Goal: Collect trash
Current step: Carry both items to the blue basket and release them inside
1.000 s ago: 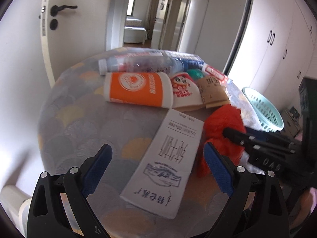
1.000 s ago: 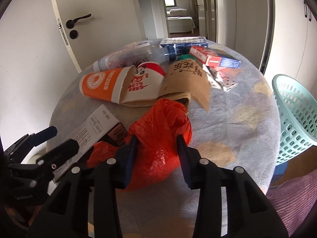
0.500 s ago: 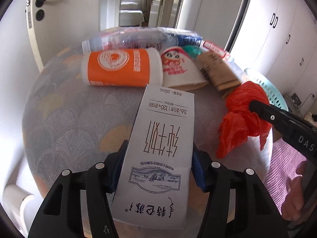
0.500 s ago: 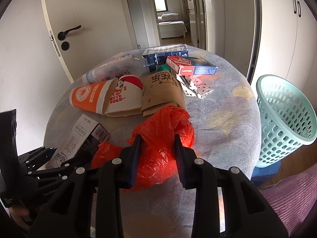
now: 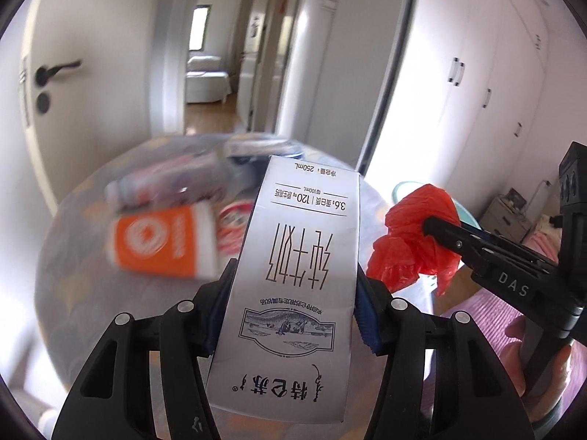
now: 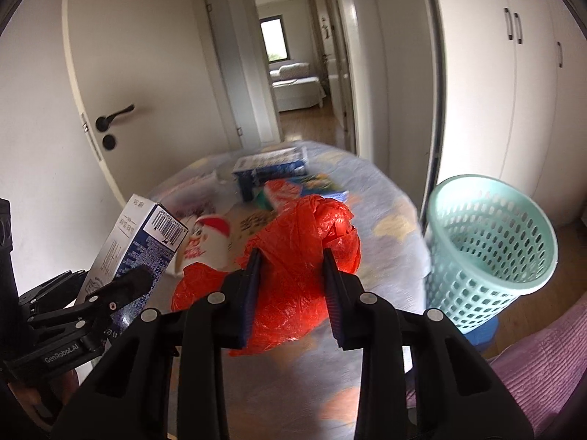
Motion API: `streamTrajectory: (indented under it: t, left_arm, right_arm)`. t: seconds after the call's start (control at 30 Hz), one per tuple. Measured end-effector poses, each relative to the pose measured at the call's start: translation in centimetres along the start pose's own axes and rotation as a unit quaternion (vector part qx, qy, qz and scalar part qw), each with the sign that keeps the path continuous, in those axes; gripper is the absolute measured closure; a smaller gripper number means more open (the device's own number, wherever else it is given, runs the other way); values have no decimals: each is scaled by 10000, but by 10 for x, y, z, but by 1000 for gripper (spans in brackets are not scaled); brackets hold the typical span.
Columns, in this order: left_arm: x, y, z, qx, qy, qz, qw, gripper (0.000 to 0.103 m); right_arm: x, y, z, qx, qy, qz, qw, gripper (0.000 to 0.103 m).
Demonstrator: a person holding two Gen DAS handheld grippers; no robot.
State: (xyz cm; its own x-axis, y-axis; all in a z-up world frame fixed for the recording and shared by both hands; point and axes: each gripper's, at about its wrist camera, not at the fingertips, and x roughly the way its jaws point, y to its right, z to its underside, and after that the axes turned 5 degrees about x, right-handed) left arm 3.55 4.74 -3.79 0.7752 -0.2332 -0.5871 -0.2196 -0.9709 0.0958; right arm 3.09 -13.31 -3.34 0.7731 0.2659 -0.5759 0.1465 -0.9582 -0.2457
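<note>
Risk: crumpled red plastic bag point(image 6: 293, 253) is slippery and only pinched mid-bunch by right gripper point(image 6: 290, 278), so it could slip out before reaching the teal perforated plastic basket point(image 6: 491, 245) off the table's right edge. Left gripper point(image 5: 293, 304) is clamped on the white milk carton point(image 5: 297, 278), held off the table. Basket shows fully only in right wrist view; carton's printed front only in left, w/ rest of table trash blurred.

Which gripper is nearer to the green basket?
Right. The right gripper, shut on the red bag, is just left of the basket; the left gripper, holding the milk carton, is farther left.
</note>
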Motion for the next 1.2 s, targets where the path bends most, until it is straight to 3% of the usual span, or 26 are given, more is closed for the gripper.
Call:
streamTrajectory:
  t: [0.37,0.53,0.67,0.87,1.2]
  left_arm:
    - [51,85,-53,642,119,623,9959,48]
    - [87,125,-76,899,54,787,9928,48]
    - [127,155,-92,946,-154,1057,9898,48]
    - [183,191,-97,994,-522,1412,9836,48]
    - [262,213,-89,650,-1171,1859,9734,48]
  right_arm:
    - [-7,102,-36,807,407,832,9924,74]
    - [-2,156,-48,1140,660,1785,9751,74]
    - [6,195,-51,1431,719,2245,9612,74]
    - [31,230,-55,1516,644,2923,9420,74]
    - [75,258,-39,1718,-71,3154,9332,72]
